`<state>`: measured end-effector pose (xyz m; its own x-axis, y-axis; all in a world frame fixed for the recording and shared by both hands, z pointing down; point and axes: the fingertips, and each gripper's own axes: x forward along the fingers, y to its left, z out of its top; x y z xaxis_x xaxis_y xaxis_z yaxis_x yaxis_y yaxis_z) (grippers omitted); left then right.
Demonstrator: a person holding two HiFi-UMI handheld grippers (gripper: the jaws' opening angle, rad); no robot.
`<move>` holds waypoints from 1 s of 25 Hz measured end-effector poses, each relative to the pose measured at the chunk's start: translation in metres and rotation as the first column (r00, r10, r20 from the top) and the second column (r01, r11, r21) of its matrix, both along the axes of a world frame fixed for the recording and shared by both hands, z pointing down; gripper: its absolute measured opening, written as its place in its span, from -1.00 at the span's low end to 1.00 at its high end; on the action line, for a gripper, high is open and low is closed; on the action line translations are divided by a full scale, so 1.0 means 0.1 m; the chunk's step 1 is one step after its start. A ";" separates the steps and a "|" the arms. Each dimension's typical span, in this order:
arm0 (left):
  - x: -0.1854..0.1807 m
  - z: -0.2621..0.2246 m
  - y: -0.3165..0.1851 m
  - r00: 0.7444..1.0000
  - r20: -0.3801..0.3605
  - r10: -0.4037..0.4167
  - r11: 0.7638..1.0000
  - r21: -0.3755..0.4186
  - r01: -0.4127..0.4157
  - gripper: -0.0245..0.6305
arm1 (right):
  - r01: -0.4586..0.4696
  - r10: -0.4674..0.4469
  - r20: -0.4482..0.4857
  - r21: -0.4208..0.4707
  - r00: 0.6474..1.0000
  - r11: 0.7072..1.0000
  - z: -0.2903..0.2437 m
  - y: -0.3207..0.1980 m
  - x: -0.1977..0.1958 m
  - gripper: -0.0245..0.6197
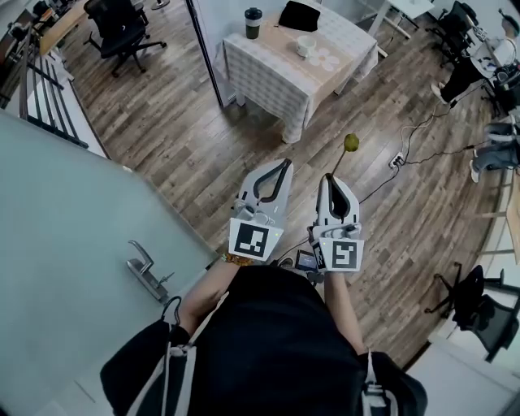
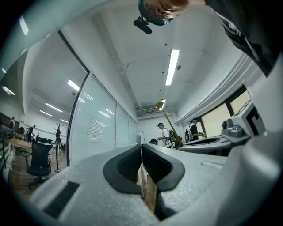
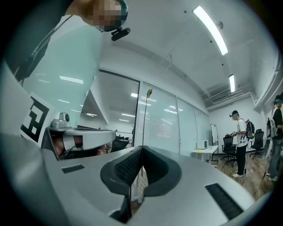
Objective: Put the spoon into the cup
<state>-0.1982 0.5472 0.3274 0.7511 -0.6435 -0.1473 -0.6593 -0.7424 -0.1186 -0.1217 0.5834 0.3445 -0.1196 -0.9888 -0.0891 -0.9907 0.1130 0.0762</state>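
Observation:
I hold both grippers close to my chest, pointing out over the wooden floor. My right gripper (image 1: 332, 177) is shut on the thin handle of a spoon (image 1: 346, 151), whose yellow-green bowl sticks out ahead of the jaws. The right gripper view shows the spoon (image 3: 144, 123) rising from the closed right gripper (image 3: 142, 149). My left gripper (image 1: 285, 163) is shut with nothing in it; its own view shows the left gripper (image 2: 142, 145) closed and the spoon (image 2: 167, 122) off to the right. A white cup (image 1: 306, 45) and a dark lidded cup (image 1: 253, 23) stand on a far table (image 1: 276, 77).
A glass wall with a door handle (image 1: 146, 273) runs along my left. Cables and a power strip (image 1: 397, 160) lie on the floor to the right. Office chairs (image 1: 122, 31) stand at the back left and a chair (image 1: 475, 305) at the right. A person (image 3: 241, 141) stands far off.

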 end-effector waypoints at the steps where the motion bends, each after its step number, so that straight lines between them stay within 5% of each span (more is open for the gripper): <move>1: -0.02 -0.01 -0.08 1.000 -0.005 0.003 1.000 0.002 -0.003 -0.87 | -0.003 0.003 -0.009 0.002 1.000 1.000 -0.01 -0.08 -0.03 -0.90; 13: -0.18 0.14 -0.93 0.998 0.001 -0.069 0.997 -0.047 0.069 -0.87 | 0.058 -0.058 -0.011 -0.019 0.998 0.998 0.02 -0.98 -0.01 -0.90; 18: -0.01 0.21 -1.36 0.991 0.031 -0.134 0.990 -0.040 0.135 -0.87 | 0.086 -0.086 -0.007 -0.021 0.996 0.996 0.14 -1.47 0.41 -0.90; 25: 0.68 0.19 -1.87 0.981 0.083 -0.174 0.984 -0.025 0.177 -0.87 | 0.120 -0.120 0.032 -0.009 0.992 0.993 0.18 -2.09 1.20 -0.90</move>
<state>-0.1304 0.3601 0.3464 0.6346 -0.7698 -0.0685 -0.7690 -0.6203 -0.1542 -0.0017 0.3739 0.3622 -0.2350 -0.9684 -0.0837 -0.9717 0.2321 0.0430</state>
